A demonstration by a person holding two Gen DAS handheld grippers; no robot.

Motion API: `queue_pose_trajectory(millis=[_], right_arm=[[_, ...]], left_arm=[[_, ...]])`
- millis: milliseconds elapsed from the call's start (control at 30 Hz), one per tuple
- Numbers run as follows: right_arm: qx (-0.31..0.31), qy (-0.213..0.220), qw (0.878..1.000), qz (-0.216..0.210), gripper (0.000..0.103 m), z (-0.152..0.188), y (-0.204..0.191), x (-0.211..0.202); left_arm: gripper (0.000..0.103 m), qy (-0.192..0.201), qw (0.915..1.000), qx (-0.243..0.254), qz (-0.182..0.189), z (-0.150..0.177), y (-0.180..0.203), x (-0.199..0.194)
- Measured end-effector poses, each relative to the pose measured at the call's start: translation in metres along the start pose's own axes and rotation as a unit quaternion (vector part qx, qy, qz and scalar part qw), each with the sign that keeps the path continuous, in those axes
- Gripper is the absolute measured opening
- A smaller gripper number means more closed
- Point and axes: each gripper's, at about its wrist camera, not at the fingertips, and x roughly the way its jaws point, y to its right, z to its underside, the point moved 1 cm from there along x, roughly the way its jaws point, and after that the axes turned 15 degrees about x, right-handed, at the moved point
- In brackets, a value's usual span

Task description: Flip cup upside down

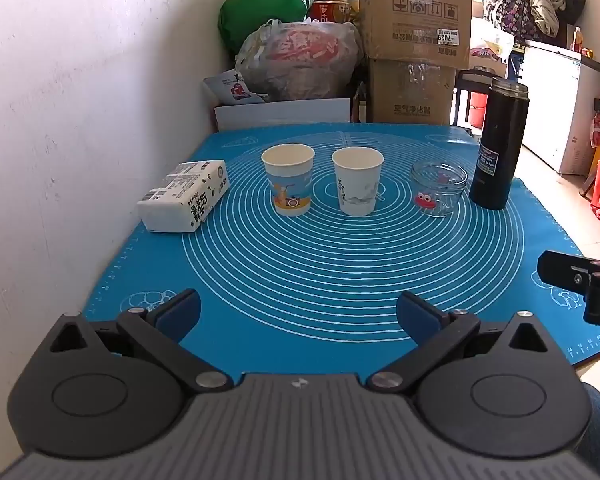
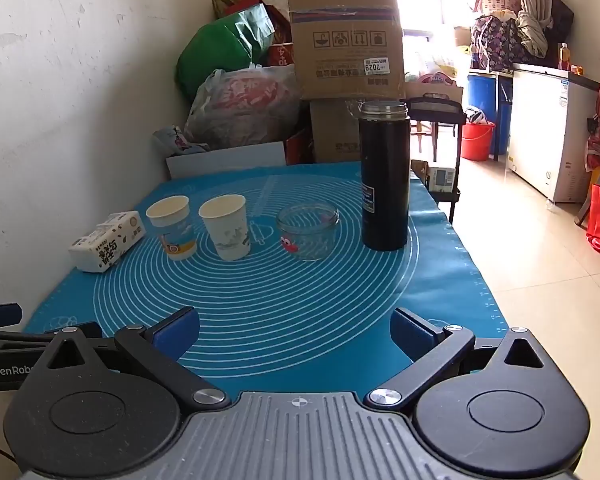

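Blue mat (image 1: pixel 340 272), cluttered storeroom — cups untouched.
Both cups (image 1: pixel 288 184) (image 1: pixel 357 186) upright, ahead of wide-open left gripper (image 1: pixel 298 312) — right gripper (image 2: pixel 294 332) also wide, empty.

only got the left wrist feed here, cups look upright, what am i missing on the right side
Observer: The right gripper is wide open and holds nothing, low over the near edge of the blue mat.
Operator: is the flask capped
Observer: No cap in the right wrist view; the black flask ends in a bare metal rim.
Operator: anything behind the flask i cant see
Observer: Yes, a red bucket stands on the floor beyond the table, under a dark side table.
Operator: which cup is closer to the right gripper
Observer: The white cup with grey print; the camera-print cup stands to its left, apart from it, nearer the tissue pack.
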Motion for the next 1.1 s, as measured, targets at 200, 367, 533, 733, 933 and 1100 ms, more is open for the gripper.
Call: queue_pose_trajectory(millis=[200, 367, 533, 733, 933, 1100], right_arm=[[-0.001, 0.000, 1.000, 0.000, 0.103, 0.0014, -0.0006, 0.0013], [-0.001, -0.001, 1.000, 0.001, 0.103, 0.0017, -0.0005, 0.0016], [-0.002, -0.001, 1.000, 0.001, 0.103, 0.0023, 0.0002, 0.0021], [-0.005, -0.002, 1.000, 0.002, 0.103, 0.0038, 0.0012, 0.0038], [-0.009, -0.002, 1.000, 0.003, 0.103, 0.0034, -0.0001, 0.0030], [-0.009, -0.003, 1.000, 0.004, 0.103, 0.0030, -0.0016, 0.0029]], left_arm=[[0.102, 0.001, 1.0000, 0.002, -0.001, 0.0006, 0.0009, 0.0001], [0.102, 0.002, 1.0000, 0.000, -0.002, 0.0011, 0.0020, 0.0001], [0.102, 0.003, 1.0000, 0.003, -0.004, 0.0006, 0.0016, -0.0008], [0.102, 0.004, 1.0000, 0.002, -0.004, 0.0002, 0.0004, -0.0016], [0.102, 0.004, 1.0000, 0.003, -0.005, 0.0003, 0.0005, -0.0015], [0.102, 0.004, 1.0000, 0.003, -0.005, 0.0005, 0.0007, -0.0018]])
